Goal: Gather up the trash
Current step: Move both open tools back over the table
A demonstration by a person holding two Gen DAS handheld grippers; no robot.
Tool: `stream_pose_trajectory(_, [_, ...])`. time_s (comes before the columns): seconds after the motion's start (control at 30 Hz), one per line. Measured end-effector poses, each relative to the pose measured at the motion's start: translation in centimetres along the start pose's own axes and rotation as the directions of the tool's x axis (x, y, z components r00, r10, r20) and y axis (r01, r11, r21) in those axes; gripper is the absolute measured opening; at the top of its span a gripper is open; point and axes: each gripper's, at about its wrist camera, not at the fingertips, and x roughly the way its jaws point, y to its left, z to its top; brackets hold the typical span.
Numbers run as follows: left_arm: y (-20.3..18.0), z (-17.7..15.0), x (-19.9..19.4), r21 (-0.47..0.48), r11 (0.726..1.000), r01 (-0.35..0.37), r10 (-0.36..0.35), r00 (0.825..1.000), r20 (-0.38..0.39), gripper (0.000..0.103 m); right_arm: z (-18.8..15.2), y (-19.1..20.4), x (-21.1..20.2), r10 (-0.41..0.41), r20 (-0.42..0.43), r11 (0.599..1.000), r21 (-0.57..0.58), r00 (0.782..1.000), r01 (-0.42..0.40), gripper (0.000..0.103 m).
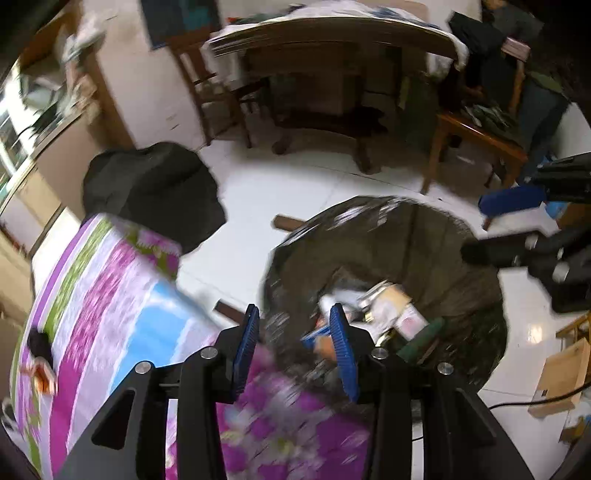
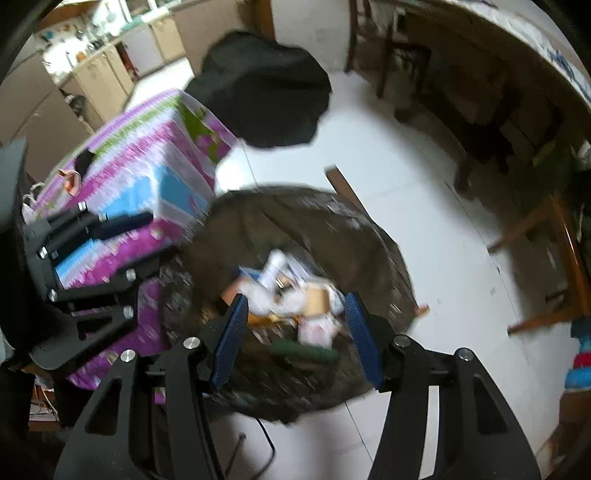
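**Both grippers empty above the trash bin**

Now, the left wrist view first. The left gripper (image 1: 295, 343) hangs with its two blue pads parted and nothing between them, right over the near rim of the round trash bin (image 1: 476, 317), which is lined with a dark bag. Inside the bin lies the trash (image 1: 388, 306): pale paper, a tan piece of card, a pink-and-white packet, something dark green at the near side. Motion blur smears it all, so no exact count and no writing or brand can be read. On the left sits a table under a flowered cloth (image 1: 110, 295) in purple, white, green and blue, with one black cloth (image 1: 155, 188) draped over its far corner and a small orange scrap (image 1: 42, 374) near its left edge. At the right edge the right gripper (image 1: 517, 225) comes in, blue pad showing, over the bin's far side. One big wooden table (image 1: 325, 33) stands behind, two wooden chairs beside it.

Over to the right wrist view. The right gripper (image 2: 295, 332) is spread wide, two blue pads, empty, hanging straight above the bin's contents. The left gripper (image 2: 110, 236) shows at the left, above the flowered cloth's edge; its jaw gap can't be judged from this angle. White floor tiles (image 2: 406, 184) surround the bin. No label is legible here either.
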Motion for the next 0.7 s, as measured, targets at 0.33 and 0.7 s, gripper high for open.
stream_pose_trajectory(0.33, [13.8, -9.0, -2.9, -0.286, 0.938, -0.198, 0.192, 0.98, -0.048, 0.049, 2.8, 11.3, 3.2, 0.193, 0.157, 0.975, -0.139, 0.969, -0.171, 0.05])
stream_pose_trajectory(0.7, [27.6, -18.7, -8.2, -0.531, 0.781, -0.328, 0.327, 0.94, -0.1, 0.052, 5.8, 24.3, 8.4, 0.355, 0.093, 0.873, -0.39, 0.93, -0.294, 0.045])
